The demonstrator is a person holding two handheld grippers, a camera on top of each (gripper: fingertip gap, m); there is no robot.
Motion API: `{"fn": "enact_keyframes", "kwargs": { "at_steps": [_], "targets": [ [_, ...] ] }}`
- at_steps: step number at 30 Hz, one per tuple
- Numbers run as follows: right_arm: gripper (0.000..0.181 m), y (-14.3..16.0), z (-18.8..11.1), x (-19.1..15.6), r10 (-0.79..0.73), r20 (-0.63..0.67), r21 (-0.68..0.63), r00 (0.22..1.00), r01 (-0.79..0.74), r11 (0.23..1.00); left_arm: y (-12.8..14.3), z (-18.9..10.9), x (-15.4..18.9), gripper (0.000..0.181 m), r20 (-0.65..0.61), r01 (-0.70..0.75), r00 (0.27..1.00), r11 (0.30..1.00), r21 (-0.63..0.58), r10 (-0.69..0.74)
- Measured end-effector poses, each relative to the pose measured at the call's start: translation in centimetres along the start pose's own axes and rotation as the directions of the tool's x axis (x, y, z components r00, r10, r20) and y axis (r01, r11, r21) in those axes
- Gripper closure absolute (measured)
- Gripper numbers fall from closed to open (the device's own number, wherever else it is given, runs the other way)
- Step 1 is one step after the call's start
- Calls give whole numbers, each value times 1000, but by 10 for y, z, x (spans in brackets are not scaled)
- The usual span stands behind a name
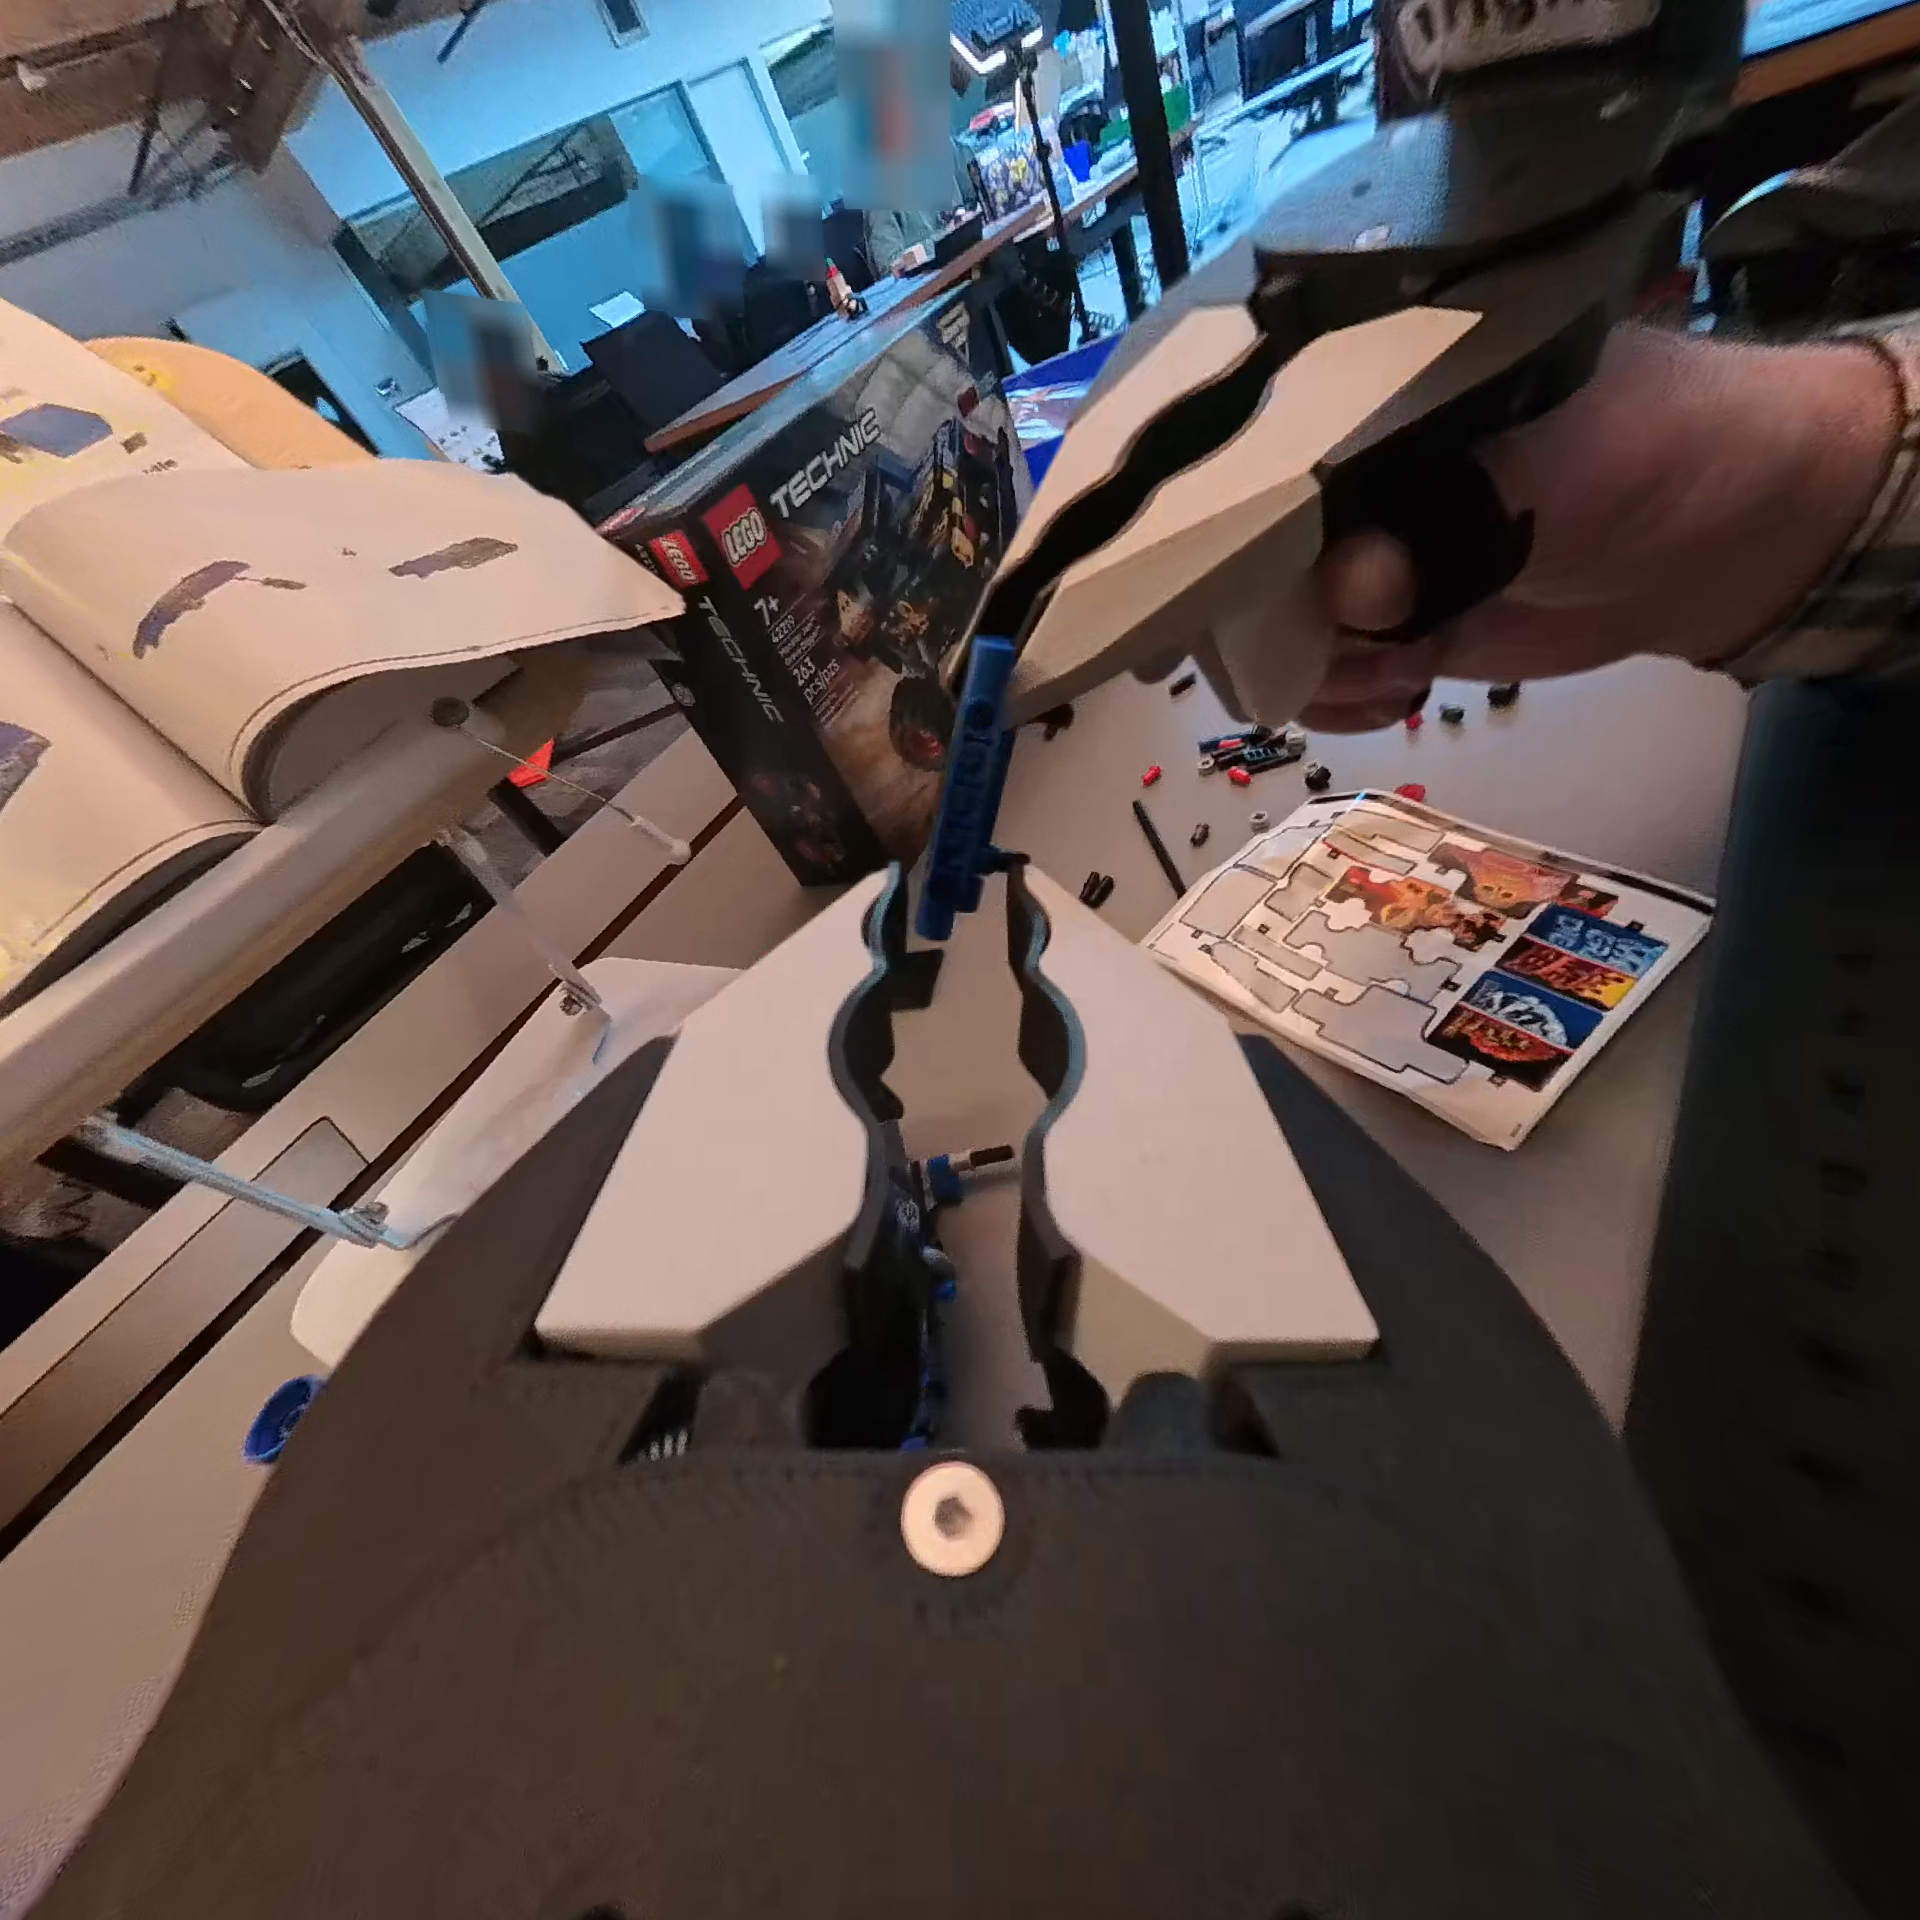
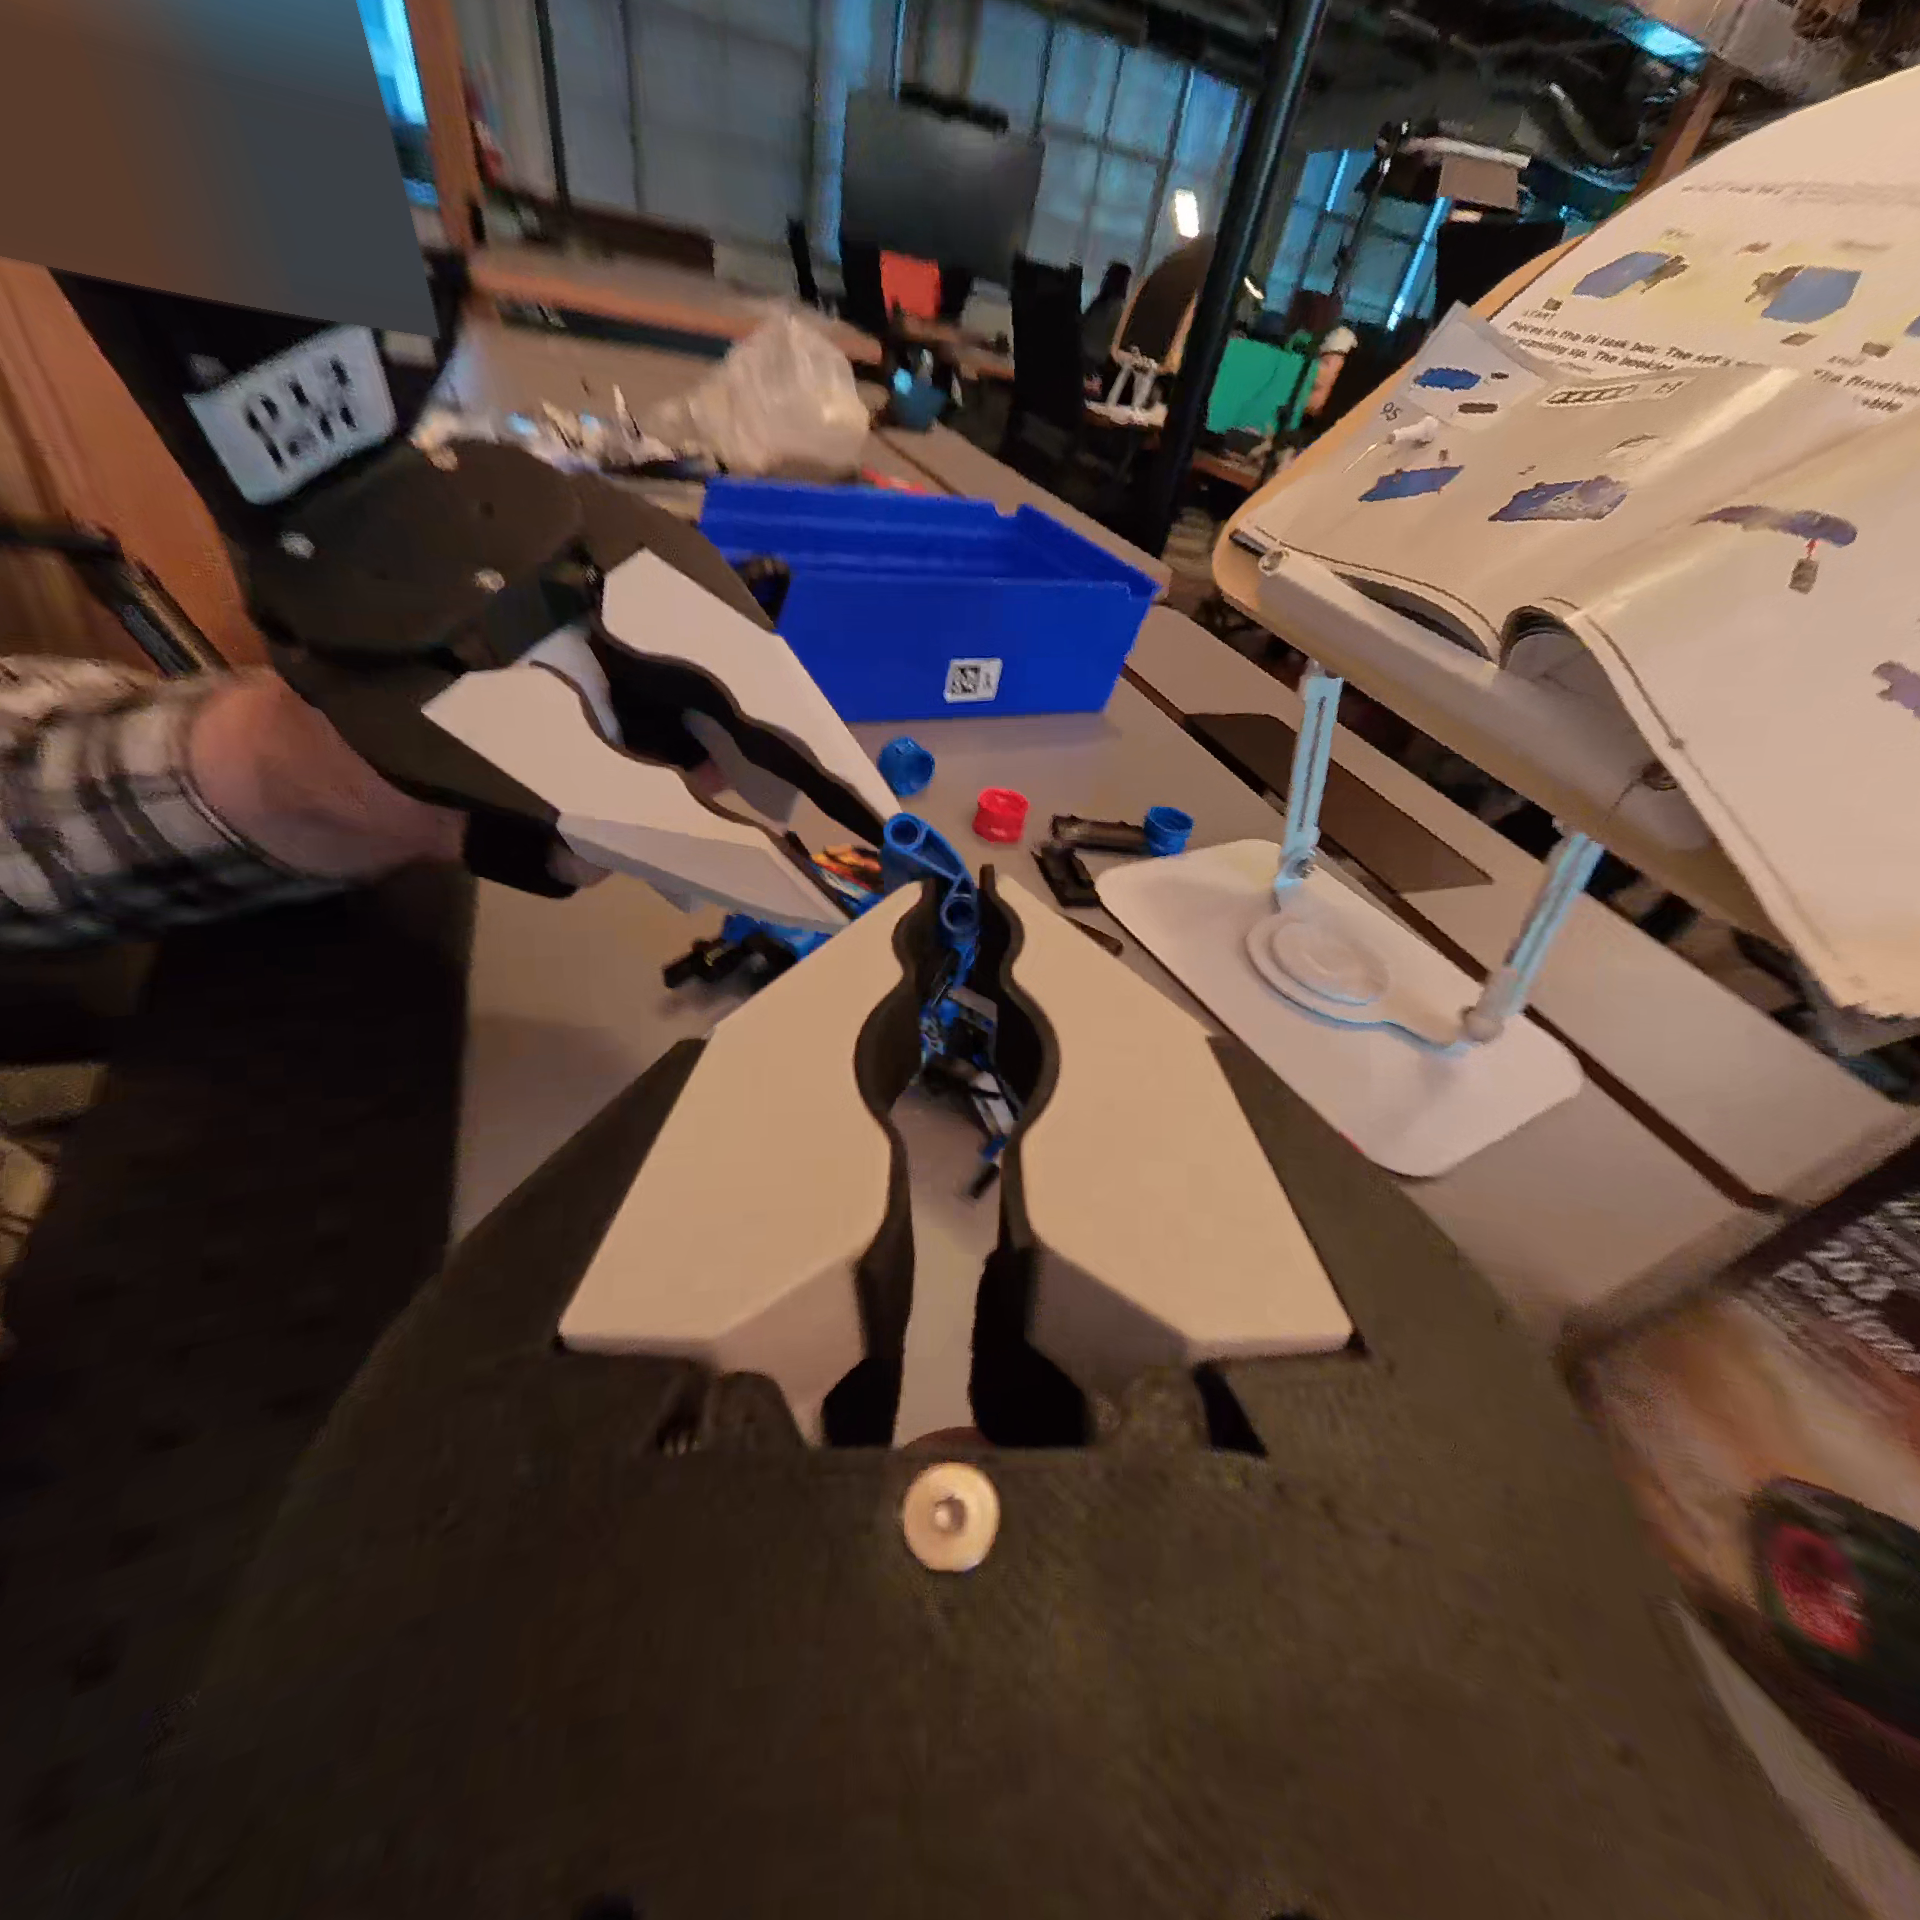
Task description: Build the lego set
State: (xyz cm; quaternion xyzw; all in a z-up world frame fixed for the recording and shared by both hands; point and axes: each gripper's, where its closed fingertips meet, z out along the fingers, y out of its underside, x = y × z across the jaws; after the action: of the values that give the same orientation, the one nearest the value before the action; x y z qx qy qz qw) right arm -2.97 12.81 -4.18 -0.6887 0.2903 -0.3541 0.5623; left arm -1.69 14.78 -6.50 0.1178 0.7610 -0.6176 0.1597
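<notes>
A blue Technic beam (image 1: pixel 966 790) is held in the air between both grippers, above the grey table (image 1: pixel 1403 1174). My left gripper (image 1: pixel 954 888) is shut on its lower end, where a black pin sticks out sideways. My right gripper (image 1: pixel 987 639) comes in from the upper right and is shut on its top end. In the right wrist view the same beam (image 2: pixel 923 844) sits between my right gripper's (image 2: pixel 951 888) tips, with the left gripper (image 2: pixel 883 831) meeting it from the left. A small blue and black assembly (image 2: pixel 961 1049) lies on the table below, partly hidden by the fingers.
A Lego box (image 1: pixel 831 623) stands behind, with a sticker sheet (image 1: pixel 1434 956) and loose small parts (image 1: pixel 1247 748) to the right. An open instruction booklet (image 2: pixel 1662 468) rests on a white stand (image 2: pixel 1340 997). A blue bin (image 2: pixel 935 613) and blue (image 2: pixel 904 764) and red (image 2: pixel 1000 812) round parts lie beyond. The grippers are tip to tip, or close to it.
</notes>
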Motion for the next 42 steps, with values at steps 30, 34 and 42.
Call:
{"fn": "enact_keyframes", "kwargs": {
  "at_steps": [30,34,42],
  "targets": [
    [174,1,-10,-6,127,151,105,980,-144,984,-2,2,9,173,11,-30,1000,999,21,30],
    [173,3,-10,-5,148,161,102,976,-166,981,-3,1,10,173,13,-36,999,999,22,36],
    [166,12,-10,-1,56,84,46,995,-60,997,5,4,11,174,26,-82,996,996,-39,83]
  ]
}}
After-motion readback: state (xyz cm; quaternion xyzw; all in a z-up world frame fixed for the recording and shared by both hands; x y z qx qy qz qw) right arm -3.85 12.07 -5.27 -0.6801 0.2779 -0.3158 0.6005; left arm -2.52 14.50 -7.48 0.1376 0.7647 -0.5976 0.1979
